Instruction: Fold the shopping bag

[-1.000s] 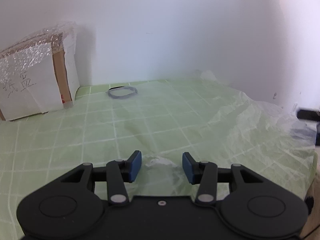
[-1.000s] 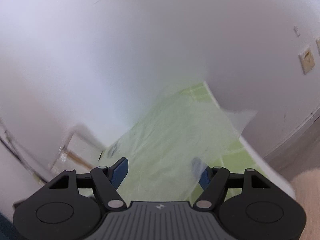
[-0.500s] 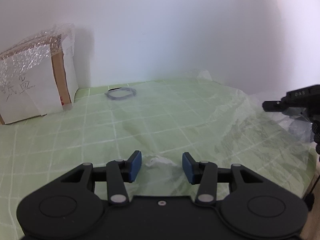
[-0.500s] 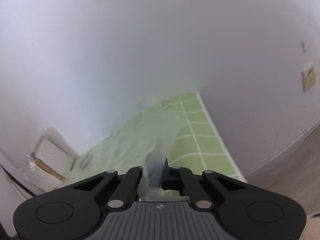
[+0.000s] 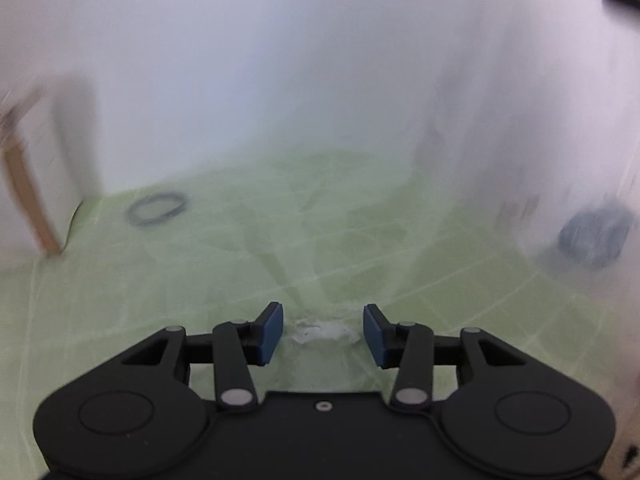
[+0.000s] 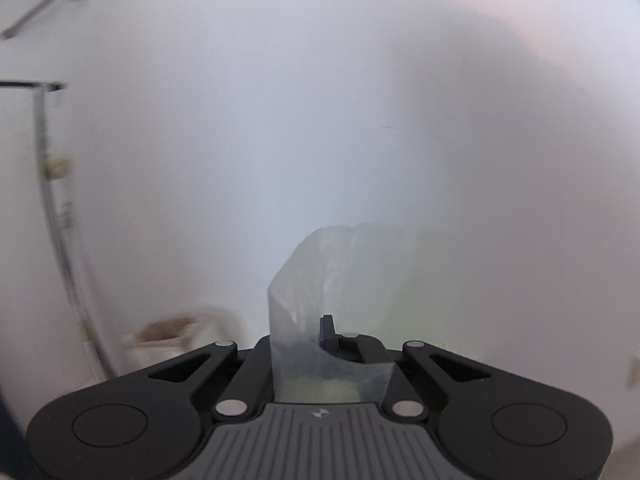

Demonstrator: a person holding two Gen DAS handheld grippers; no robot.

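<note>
A thin, clear plastic shopping bag point(image 5: 460, 208) lies partly on the green grid mat point(image 5: 120, 280), and its right side is lifted up in a blurred sheet. My left gripper point(image 5: 323, 332) is open, low over the mat, with a crumpled bit of the bag point(image 5: 320, 330) between its blue pads. My right gripper point(image 6: 326, 332) is shut on a strip of the bag point(image 6: 320, 272) and holds it raised in front of the white wall. The right gripper shows as a blurred dark shape point(image 5: 592, 236) behind the lifted plastic in the left wrist view.
A cardboard box point(image 5: 24, 184) wrapped in white paper stands at the far left of the mat. A dark rubber ring point(image 5: 156, 210) lies on the mat near the back wall. A metal frame point(image 6: 52, 200) stands at the left in the right wrist view.
My right gripper has closed on the bag's edge and lifted it up, so the bag's right side now rises off the mat. My left gripper has stayed open in place.
</note>
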